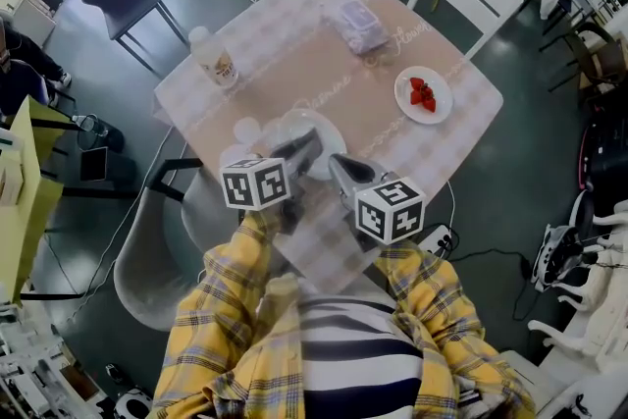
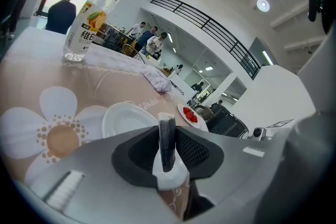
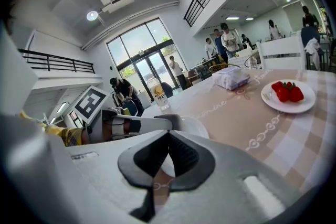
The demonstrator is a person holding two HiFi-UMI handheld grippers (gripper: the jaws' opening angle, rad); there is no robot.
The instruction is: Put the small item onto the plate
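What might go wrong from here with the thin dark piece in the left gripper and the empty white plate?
1. The thin dark piece stands upright between the left gripper's pads. Let go like that, it may topple or skid off the empty white round plate, which lies ahead of the jaws, not clearly beneath them.
2. The shut, empty right gripper sits close alongside; the two could knock together.
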